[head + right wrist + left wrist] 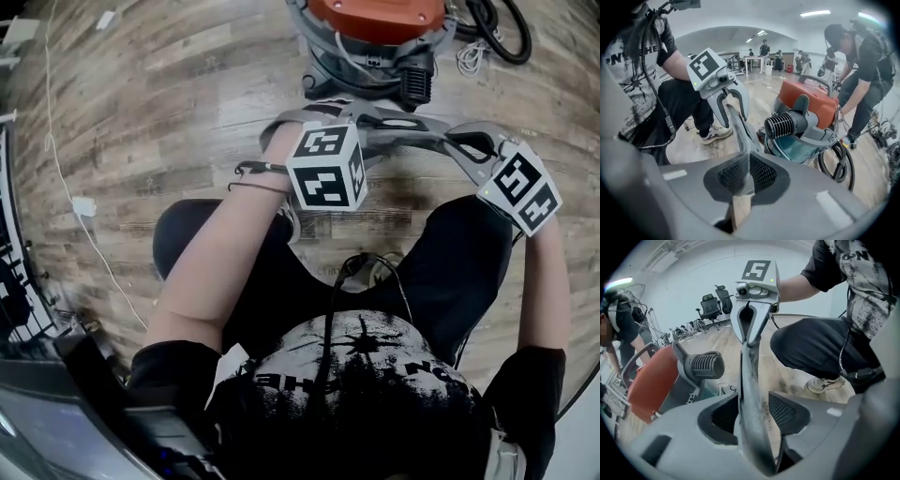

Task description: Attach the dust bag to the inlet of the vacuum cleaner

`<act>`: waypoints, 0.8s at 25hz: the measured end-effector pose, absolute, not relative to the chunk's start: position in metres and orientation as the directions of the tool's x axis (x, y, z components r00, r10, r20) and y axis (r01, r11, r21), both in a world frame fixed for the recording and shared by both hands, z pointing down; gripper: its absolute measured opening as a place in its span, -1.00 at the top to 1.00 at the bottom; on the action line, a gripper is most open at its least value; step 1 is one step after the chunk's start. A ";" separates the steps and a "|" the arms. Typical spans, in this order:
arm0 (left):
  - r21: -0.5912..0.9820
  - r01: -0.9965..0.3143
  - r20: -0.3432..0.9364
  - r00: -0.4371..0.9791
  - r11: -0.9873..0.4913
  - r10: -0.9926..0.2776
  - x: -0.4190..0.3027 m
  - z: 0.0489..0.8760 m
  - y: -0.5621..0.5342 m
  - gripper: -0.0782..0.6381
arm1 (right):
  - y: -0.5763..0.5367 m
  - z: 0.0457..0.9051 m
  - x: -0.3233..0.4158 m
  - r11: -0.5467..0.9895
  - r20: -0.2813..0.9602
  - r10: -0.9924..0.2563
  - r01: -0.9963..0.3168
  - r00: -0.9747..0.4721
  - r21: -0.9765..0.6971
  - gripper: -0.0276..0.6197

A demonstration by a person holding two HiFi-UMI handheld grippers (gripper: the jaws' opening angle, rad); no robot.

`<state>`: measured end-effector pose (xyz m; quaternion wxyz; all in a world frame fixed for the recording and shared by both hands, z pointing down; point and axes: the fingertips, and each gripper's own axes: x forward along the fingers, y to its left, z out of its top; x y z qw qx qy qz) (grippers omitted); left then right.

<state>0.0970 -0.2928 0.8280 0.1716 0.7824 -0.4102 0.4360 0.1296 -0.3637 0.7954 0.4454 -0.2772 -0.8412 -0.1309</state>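
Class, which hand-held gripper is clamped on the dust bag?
The right hand-held gripper: its jaws pinch the dust bag, while the left hand-held gripper's jaws stand apart around it.

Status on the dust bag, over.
Right gripper shut on dust bag. Left gripper open, bag between its jaws. Bag not yet on vacuum; nothing blocking.

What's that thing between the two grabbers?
A flat grey dust bag runs from the left gripper, open around it, to the right gripper, shut on it. Both gripper views show it.

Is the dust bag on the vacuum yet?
No, the dust bag is pinched in the right gripper, off to the side of the vacuum.
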 end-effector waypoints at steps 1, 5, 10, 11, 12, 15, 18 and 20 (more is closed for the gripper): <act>-0.096 -0.795 0.818 0.280 -0.599 -0.503 0.096 0.826 -0.294 0.26 | -0.363 0.792 0.128 0.813 0.816 0.356 0.582 -0.456 -0.030 0.86; -0.153 -0.819 0.791 0.234 -0.553 -0.566 0.082 0.814 -0.300 0.64 | -0.361 0.785 0.125 0.811 0.807 0.361 0.584 -0.467 -0.024 0.86; -0.192 -0.825 0.771 0.208 -0.531 -0.602 0.074 0.797 -0.312 0.70 | -0.372 0.776 0.121 0.808 0.821 0.277 0.583 -0.500 0.082 0.84; -0.192 -0.828 0.769 0.207 -0.528 -0.604 0.072 0.794 -0.314 0.70 | -0.374 0.774 0.119 0.805 0.820 0.259 0.584 -0.510 0.109 0.82; -0.190 -0.830 0.769 0.207 -0.525 -0.605 0.071 0.792 -0.316 0.70 | -0.374 0.772 0.117 0.800 0.818 0.252 0.587 -0.517 0.125 0.77; -0.180 -0.828 0.768 0.219 -0.531 -0.602 0.071 0.790 -0.317 0.70 | -0.363 0.764 0.112 0.786 0.806 0.286 0.608 -0.519 0.113 0.42; -0.176 -0.820 0.758 0.241 -0.545 -0.607 0.077 0.784 -0.321 0.70 | -0.353 0.769 0.105 0.760 0.817 0.280 0.637 -0.504 0.133 0.31; -0.180 -0.813 0.752 0.249 -0.553 -0.610 0.079 0.780 -0.325 0.70 | -0.353 0.777 0.101 0.747 0.832 0.250 0.645 -0.495 0.159 0.34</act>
